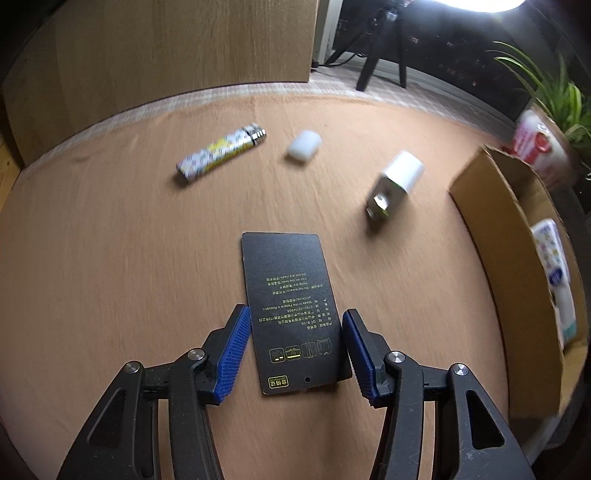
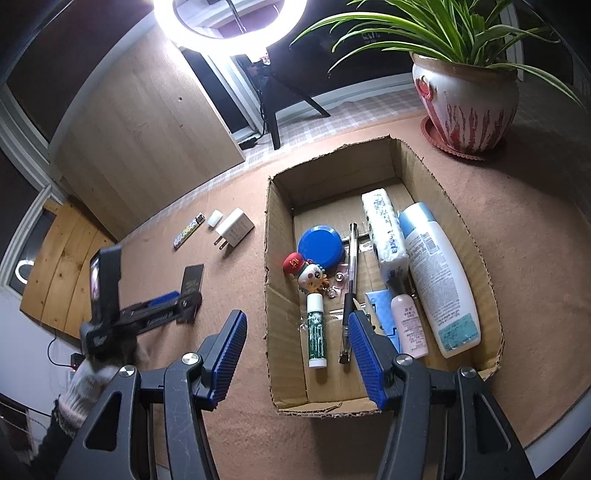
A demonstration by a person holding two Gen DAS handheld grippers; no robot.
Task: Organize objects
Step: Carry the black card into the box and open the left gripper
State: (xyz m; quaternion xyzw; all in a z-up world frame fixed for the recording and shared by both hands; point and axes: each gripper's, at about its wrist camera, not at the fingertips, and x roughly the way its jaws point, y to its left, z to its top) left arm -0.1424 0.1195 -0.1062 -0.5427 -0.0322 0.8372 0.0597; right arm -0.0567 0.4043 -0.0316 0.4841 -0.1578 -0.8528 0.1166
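Note:
A black card with yellow print (image 1: 291, 310) lies flat on the brown table between the blue pads of my open left gripper (image 1: 293, 325); the pads stand on either side of it, apart from its edges. In the right wrist view the card (image 2: 192, 280) and the left gripper (image 2: 173, 301) show at the left. Beyond the card lie a patterned lighter (image 1: 221, 152), a small white cap (image 1: 304, 144) and a white plug charger (image 1: 395, 186). My right gripper (image 2: 295, 336) is open and empty above the near left wall of the cardboard box (image 2: 275, 229).
The box holds a blue lid (image 2: 320, 246), a pen (image 2: 350, 280), a tissue pack (image 2: 384, 234), a white bottle (image 2: 436, 280), a glue stick (image 2: 316, 334), a doll keychain (image 2: 308, 275) and a small pink bottle (image 2: 408, 325). A potted plant (image 2: 467, 99) stands behind it. A ring light (image 2: 231, 26) stands beyond the table.

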